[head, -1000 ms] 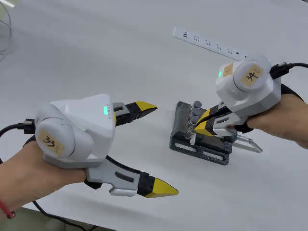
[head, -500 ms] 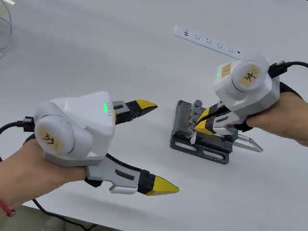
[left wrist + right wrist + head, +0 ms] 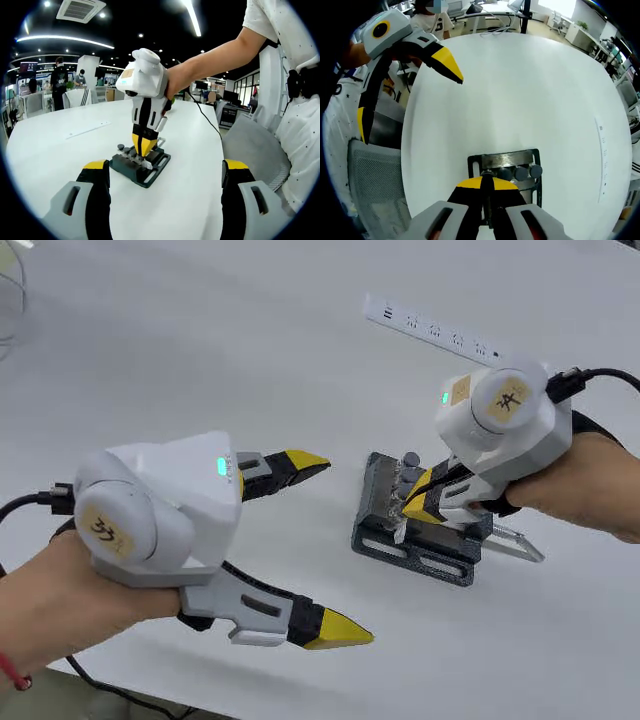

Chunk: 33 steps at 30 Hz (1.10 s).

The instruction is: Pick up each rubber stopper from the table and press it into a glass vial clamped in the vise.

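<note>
A black vise [image 3: 420,540] holds a row of glass vials topped with grey stoppers [image 3: 408,468]. My right gripper [image 3: 412,506] is shut, and its yellow tips rest on the near end of that row. In the right gripper view the shut tips [image 3: 487,181] cover the row's left end, with three stoppers [image 3: 520,173] beside them; what lies under the tips is hidden. My left gripper [image 3: 330,545] hovers open to the left of the vise, holding nothing. The left gripper view has the vise [image 3: 142,170] ahead of the open left gripper [image 3: 165,167], with the right gripper [image 3: 142,145] pressing down.
A white power strip [image 3: 430,328] lies at the back of the white table [image 3: 200,360]. The vise's metal handle [image 3: 515,540] sticks out to the right. A person's arm and white shirt [image 3: 280,30] stand on the right in the left gripper view.
The right gripper's body has tipped slightly up and left while its tips stay on the vial row. The left gripper has hardly moved.
</note>
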Each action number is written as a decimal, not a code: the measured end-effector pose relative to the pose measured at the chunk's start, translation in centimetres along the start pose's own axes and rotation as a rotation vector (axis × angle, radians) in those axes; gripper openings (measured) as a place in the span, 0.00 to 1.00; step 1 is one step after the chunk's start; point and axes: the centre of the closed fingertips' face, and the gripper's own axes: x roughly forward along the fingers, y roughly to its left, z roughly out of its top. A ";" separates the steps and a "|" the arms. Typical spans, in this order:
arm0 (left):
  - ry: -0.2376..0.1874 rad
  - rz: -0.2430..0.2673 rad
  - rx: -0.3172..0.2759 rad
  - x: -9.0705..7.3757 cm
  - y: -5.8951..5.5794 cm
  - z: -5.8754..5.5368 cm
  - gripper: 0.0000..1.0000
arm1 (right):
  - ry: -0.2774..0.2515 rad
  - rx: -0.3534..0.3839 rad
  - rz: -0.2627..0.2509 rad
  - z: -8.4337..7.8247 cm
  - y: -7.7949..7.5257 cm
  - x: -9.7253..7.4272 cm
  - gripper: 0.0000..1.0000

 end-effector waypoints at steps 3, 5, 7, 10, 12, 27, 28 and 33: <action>-0.004 0.003 0.000 -0.1 0.0 0.2 0.92 | 0.017 -0.010 0.006 0.0 0.1 0.1 0.00; -0.005 0.005 -0.001 -0.1 0.1 0.2 0.92 | 0.029 -0.017 0.008 0.0 0.1 0.1 0.00; -0.005 0.005 0.000 -0.1 0.1 0.2 0.92 | 0.035 -0.015 0.010 0.0 0.1 0.1 0.00; -0.007 0.005 0.000 -0.1 0.1 0.3 0.92 | 0.047 -0.024 0.009 0.0 0.2 0.1 0.00; -0.007 0.006 0.001 -0.1 0.1 0.4 0.91 | 0.052 -0.030 0.008 0.1 0.1 0.1 0.00; -0.012 0.011 -0.001 -0.1 0.2 0.5 0.91 | 0.061 -0.031 0.019 -0.1 0.1 0.3 0.00; -0.010 0.011 0.000 -0.2 0.3 0.5 0.91 | 0.060 -0.031 0.020 0.0 0.1 0.3 0.00; -0.011 0.015 -0.001 -0.3 0.5 0.5 0.91 | 0.082 -0.041 0.028 0.0 0.0 0.4 0.00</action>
